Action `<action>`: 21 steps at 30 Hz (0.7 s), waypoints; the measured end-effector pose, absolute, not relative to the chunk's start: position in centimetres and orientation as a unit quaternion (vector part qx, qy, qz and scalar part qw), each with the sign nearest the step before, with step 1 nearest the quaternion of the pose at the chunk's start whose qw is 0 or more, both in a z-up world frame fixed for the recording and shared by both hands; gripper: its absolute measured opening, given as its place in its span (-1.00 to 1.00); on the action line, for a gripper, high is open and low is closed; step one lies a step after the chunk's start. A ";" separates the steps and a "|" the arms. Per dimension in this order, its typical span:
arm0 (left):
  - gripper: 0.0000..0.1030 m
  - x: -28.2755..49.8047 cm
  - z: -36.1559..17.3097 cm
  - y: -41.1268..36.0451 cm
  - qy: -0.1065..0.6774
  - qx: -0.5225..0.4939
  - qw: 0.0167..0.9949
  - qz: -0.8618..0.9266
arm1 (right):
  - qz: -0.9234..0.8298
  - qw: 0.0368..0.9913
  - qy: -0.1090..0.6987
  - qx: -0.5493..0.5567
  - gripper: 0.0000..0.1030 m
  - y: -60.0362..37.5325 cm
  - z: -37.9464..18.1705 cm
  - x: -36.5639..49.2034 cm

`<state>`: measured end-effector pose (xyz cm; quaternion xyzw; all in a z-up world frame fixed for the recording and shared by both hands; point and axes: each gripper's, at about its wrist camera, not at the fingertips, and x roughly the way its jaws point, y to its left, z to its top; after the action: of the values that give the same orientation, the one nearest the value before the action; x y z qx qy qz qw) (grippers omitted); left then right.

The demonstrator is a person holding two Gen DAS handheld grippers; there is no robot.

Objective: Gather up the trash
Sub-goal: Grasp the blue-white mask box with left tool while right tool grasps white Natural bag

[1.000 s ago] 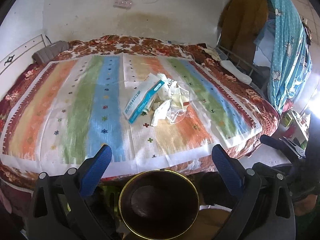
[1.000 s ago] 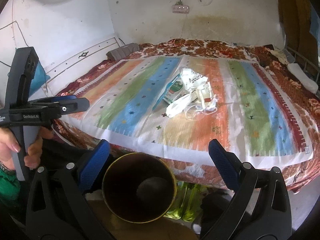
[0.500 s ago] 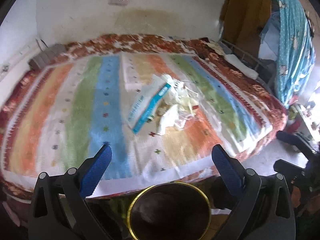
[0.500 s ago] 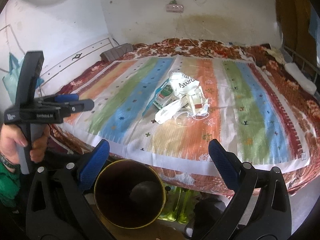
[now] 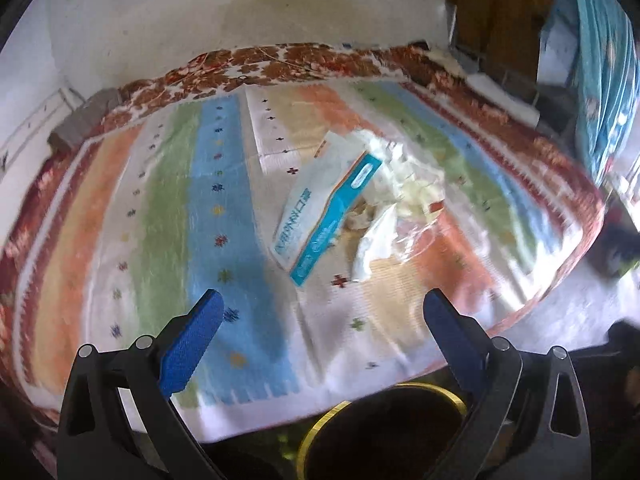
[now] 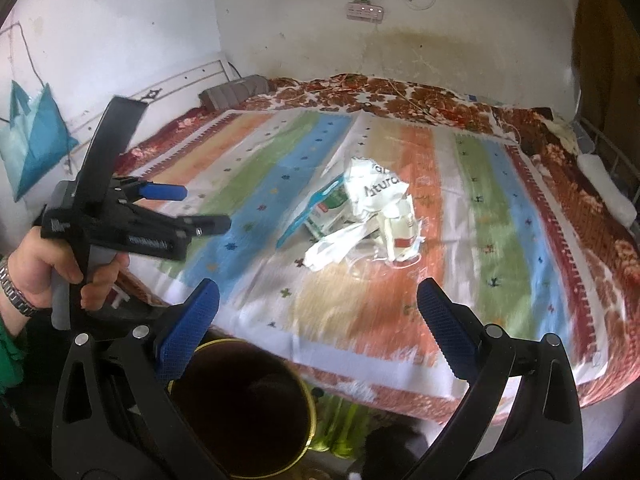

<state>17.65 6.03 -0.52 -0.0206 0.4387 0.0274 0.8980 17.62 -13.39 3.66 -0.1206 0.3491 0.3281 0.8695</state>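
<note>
Bed w/ striped blanket fills both views; left-wrist view is motion-blurred. Dark bin w/ gold rim sits near bed edge, partly cut off by frame bottom. Trash pile, mid-blanket: white/teal packet, crumpled white bags, small carton; print legible in right-wrist view only. Left gripper jaws spread, empty. Right gripper jaws spread, empty. Holding hand seen in right-wrist view only.
</note>
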 end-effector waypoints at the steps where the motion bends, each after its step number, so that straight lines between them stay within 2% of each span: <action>1: 0.89 18.1 -0.9 6.1 0.441 -0.013 0.897 0.029 | 0.326 0.869 0.351 -0.123 0.83 -13.1 3.5 18.0; 21: 0.89 23.8 -7.6 7.0 0.468 0.042 0.882 0.032 | 0.313 0.865 0.361 -0.153 0.83 -7.9 0.0 26.5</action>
<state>23.76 7.02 -7.64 0.0420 0.4682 0.0322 0.8820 26.49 -7.92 -0.03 -0.1527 0.3610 0.3128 0.8652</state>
